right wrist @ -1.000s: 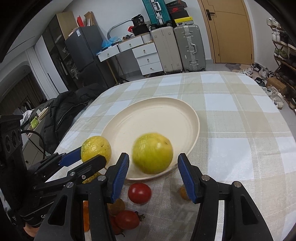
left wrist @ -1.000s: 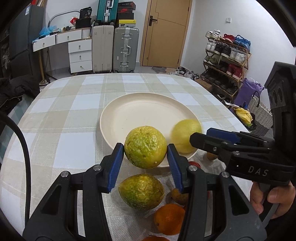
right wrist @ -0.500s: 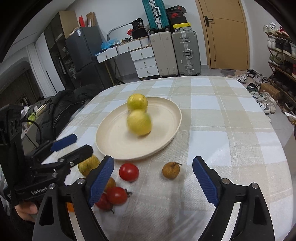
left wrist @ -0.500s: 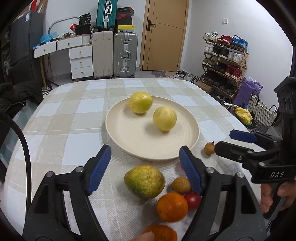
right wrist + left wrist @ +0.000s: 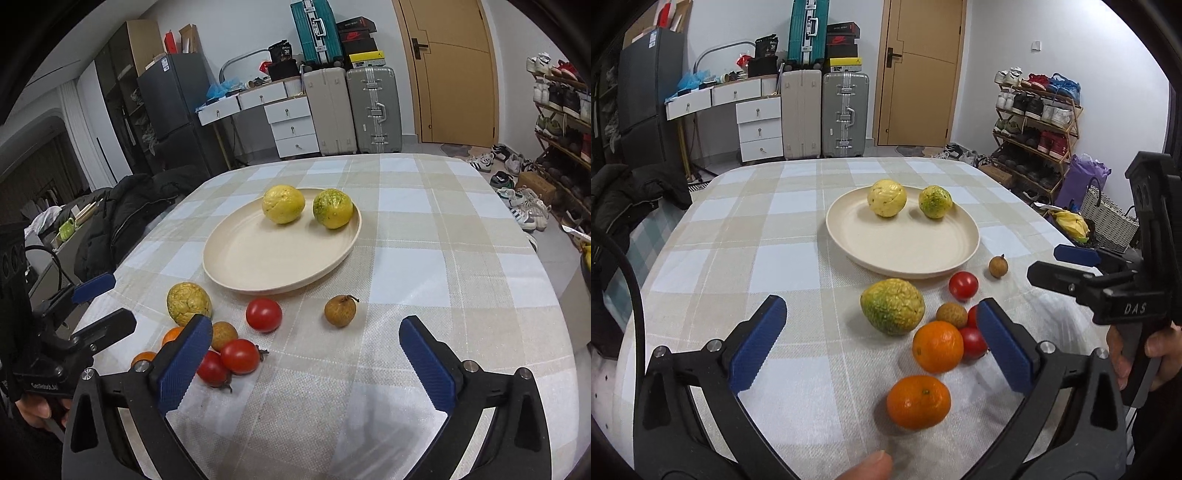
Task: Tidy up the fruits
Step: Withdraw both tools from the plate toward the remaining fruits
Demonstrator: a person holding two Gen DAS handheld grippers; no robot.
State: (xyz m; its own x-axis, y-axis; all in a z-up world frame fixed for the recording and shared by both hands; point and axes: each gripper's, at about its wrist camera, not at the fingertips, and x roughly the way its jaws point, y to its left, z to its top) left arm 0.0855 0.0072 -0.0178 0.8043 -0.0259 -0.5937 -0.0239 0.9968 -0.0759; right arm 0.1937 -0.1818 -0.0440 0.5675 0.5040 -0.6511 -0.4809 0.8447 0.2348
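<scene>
A cream plate [image 5: 905, 251] [image 5: 258, 266] holds a yellow fruit [image 5: 887, 198] [image 5: 283, 204] and a yellow-green fruit [image 5: 935, 202] [image 5: 332, 208] at its far side. On the cloth in front lie a wrinkled green-yellow fruit [image 5: 892, 305] [image 5: 188, 304], two oranges [image 5: 937, 346] [image 5: 918, 401], three tomatoes [image 5: 263, 314] [image 5: 240, 356] [image 5: 212, 369] and two small brown fruits [image 5: 340, 311] [image 5: 224, 335]. My left gripper [image 5: 882, 343] is open and empty above the near fruits. My right gripper [image 5: 303, 362] is open and empty, pulled back from the plate.
The checked tablecloth [image 5: 424, 266] covers a rounded table. A dark jacket [image 5: 125, 214] lies off its left edge. Suitcases [image 5: 827, 110], drawers [image 5: 759, 129] and a shoe rack [image 5: 1034, 122] stand beyond. The right gripper's body [image 5: 1126, 288] shows at the right of the left wrist view.
Both grippers let go of their fruits onto the plate, opened wide and drew back toward the near edge. The two fruits rolled to the plate's far side.
</scene>
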